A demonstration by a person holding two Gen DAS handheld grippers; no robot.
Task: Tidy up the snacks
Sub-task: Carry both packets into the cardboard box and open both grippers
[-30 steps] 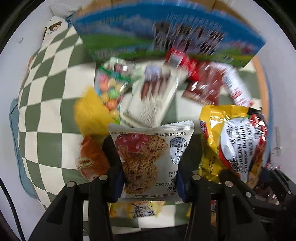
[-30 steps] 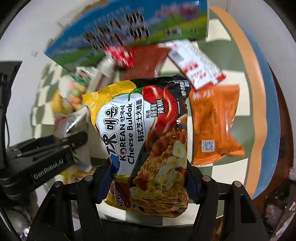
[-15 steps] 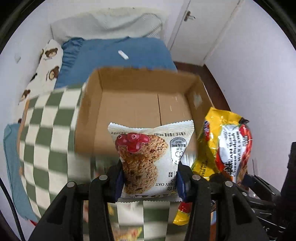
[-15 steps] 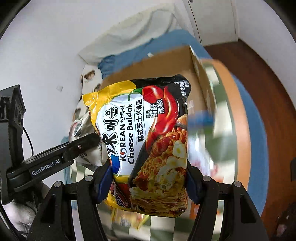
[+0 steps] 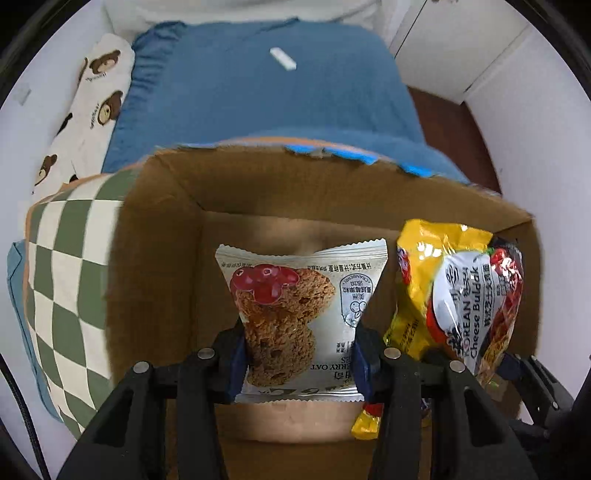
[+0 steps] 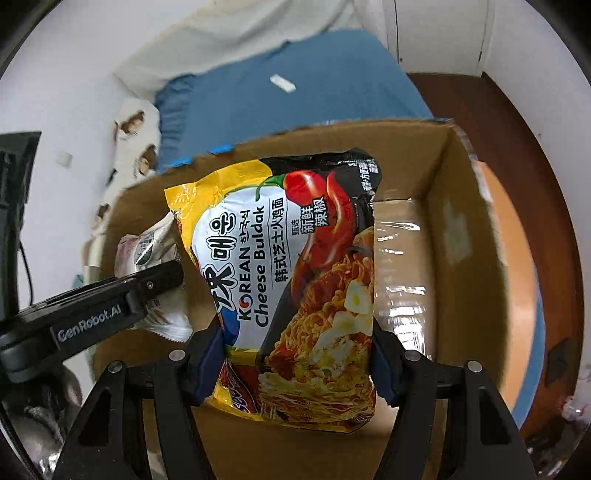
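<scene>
My left gripper [image 5: 298,363] is shut on a white cranberry oat cookie packet [image 5: 295,314] and holds it over the open cardboard box [image 5: 155,229]. My right gripper [image 6: 295,365] is shut on a yellow and black Korean Cheese Buldak noodle packet [image 6: 284,280], also over the box [image 6: 461,229]. The noodle packet shows at the right of the left wrist view [image 5: 461,295]. The left gripper [image 6: 162,275] with the cookie packet [image 6: 147,247] shows at the left of the right wrist view. The box floor in sight is bare.
The box sits on a green and white checkered cloth [image 5: 62,266]. Beyond it lie a blue blanket [image 5: 266,92] and a bear-print pillow [image 5: 88,110]. White walls and a door [image 6: 439,33] stand behind; brown floor [image 6: 517,122] is to the right.
Both grippers have carried their packets from above the snack pile on the cloth to over the open box, and now sit closer to and lower over its inside.
</scene>
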